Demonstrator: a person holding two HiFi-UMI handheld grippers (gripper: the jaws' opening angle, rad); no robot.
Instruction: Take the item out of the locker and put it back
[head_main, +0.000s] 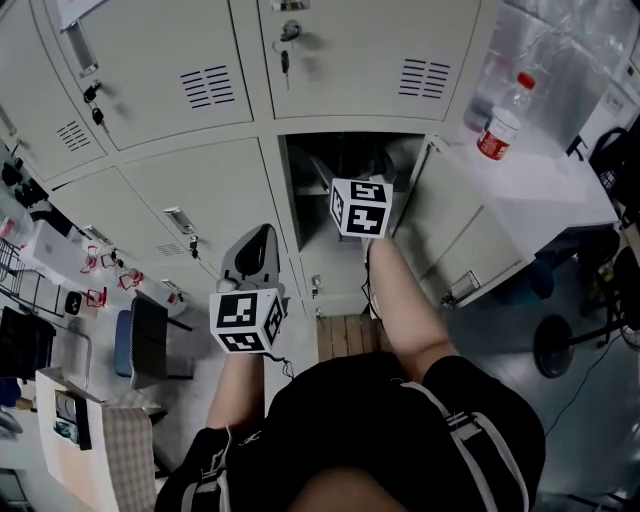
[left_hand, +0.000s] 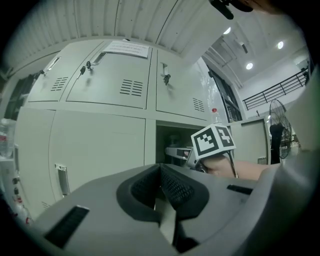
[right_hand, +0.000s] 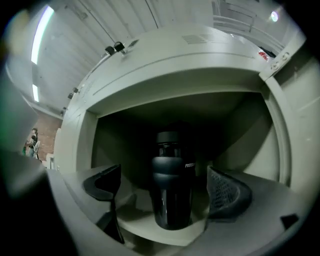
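Observation:
A black bottle (right_hand: 172, 186) stands upright on the shelf inside the open locker compartment (right_hand: 235, 132). My right gripper (right_hand: 167, 189) is open, its jaws on either side of the bottle and clear of it. In the head view only that gripper's marker cube (head_main: 360, 207) shows, at the mouth of the open compartment (head_main: 325, 185); the bottle is hidden there. My left gripper (left_hand: 161, 174) is shut and empty, held low in front of the closed locker doors (head_main: 250, 255), left of the right arm.
The compartment's door (head_main: 470, 235) hangs open to the right. Keys (head_main: 287, 45) hang in the locks of the upper doors. A clear bottle with a red label (head_main: 503, 125) stands on a white surface at right. A fan (head_main: 555, 345) and a chair (head_main: 145, 340) stand on the floor.

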